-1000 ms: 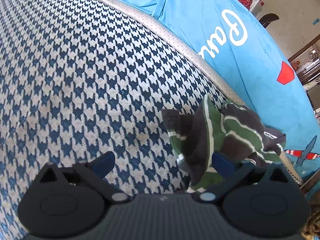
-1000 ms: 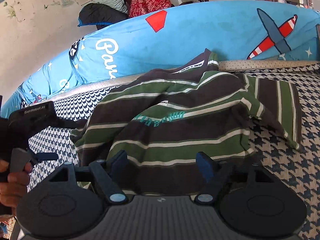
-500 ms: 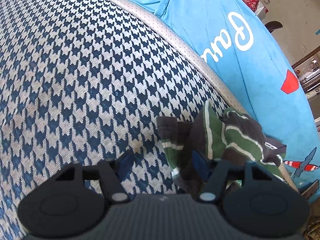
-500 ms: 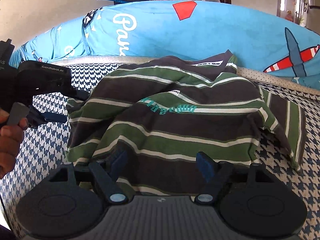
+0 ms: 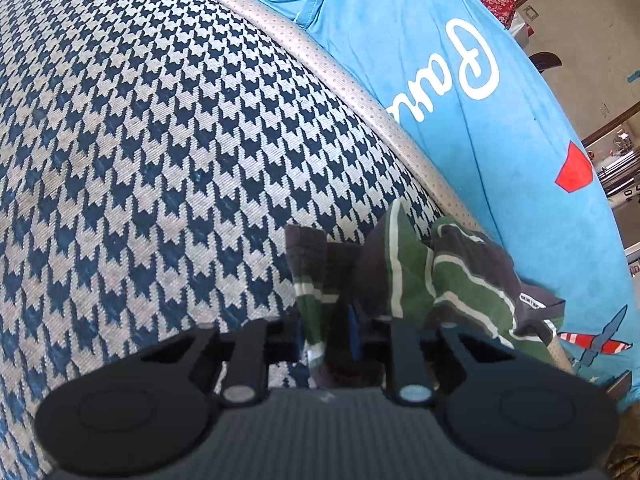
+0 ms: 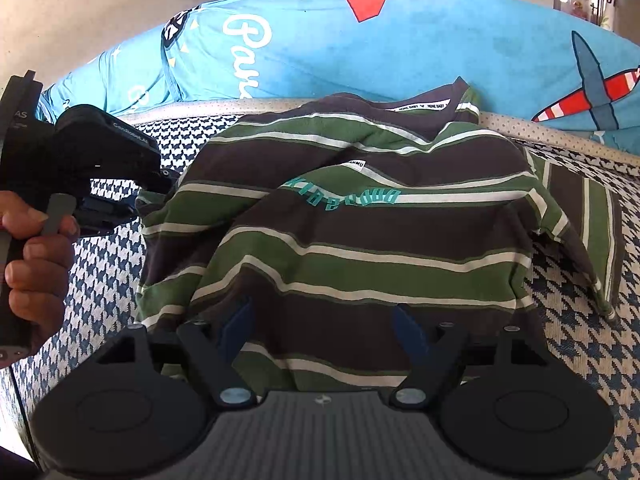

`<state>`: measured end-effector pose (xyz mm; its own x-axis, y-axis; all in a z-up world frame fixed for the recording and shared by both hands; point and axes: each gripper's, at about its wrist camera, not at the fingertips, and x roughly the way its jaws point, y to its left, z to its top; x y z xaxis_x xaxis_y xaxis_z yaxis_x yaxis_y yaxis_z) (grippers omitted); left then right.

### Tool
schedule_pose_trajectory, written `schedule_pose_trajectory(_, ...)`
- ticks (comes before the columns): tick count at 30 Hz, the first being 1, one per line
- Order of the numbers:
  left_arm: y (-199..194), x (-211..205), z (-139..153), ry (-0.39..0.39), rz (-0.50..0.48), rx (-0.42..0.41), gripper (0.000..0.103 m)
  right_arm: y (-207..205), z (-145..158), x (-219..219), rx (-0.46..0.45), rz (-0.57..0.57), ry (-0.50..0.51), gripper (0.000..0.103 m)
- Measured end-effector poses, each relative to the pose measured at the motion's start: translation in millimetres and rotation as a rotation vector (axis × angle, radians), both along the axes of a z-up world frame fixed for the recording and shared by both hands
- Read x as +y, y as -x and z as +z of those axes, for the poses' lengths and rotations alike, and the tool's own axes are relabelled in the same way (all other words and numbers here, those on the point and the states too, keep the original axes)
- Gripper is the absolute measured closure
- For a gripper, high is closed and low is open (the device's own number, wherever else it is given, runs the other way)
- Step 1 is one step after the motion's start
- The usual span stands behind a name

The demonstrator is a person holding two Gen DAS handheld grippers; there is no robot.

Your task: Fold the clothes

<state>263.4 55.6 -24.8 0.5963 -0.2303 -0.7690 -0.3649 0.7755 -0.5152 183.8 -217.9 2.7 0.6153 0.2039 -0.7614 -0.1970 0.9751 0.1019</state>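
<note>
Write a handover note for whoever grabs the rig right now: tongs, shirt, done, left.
Left tongs: shut on the striped shirt at its left edge.
Right tongs: open, over the shirt's near hem, holding nothing.
Shirt: crumpled on the houndstooth cover, collar toward the blue pillow.
Done: one edge gripped.
Left: grip with the right, spread flat, fold.

- Left wrist view: sits low, close over the houndstooth mattress (image 5: 160, 152), looking along it toward the blue cushion (image 5: 460, 128); striped shirt (image 5: 404, 272) edge right at its fingers.
- Right wrist view: low, near the shirt (image 6: 360, 240), facing the same cushion (image 6: 400, 52).
- Shared: shirt, mattress, cushion. Right view also catches the left gripper (image 6: 120, 196) at its left edge.
</note>
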Motion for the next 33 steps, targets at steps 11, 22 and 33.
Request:
schedule_pose_trajectory(11,17.0,-29.4,31.7,-0.323,0.034,-0.132,0.1,-1.3,-1.8,2.0,0.011,-0.001,0.008,0.027)
schedule_pose_trajectory(22,49.8,-21.1,30.4,-0.365,0.044,-0.057,0.098,-4.5,-8.2,11.3,0.028,0.029,0.058,0.026)
schedule_pose_trajectory(33,73.6,12.0,30.1,-0.261,0.053,-0.059,0.075,-1.7,-16.9,24.2,0.029,0.055,0.141,0.014)
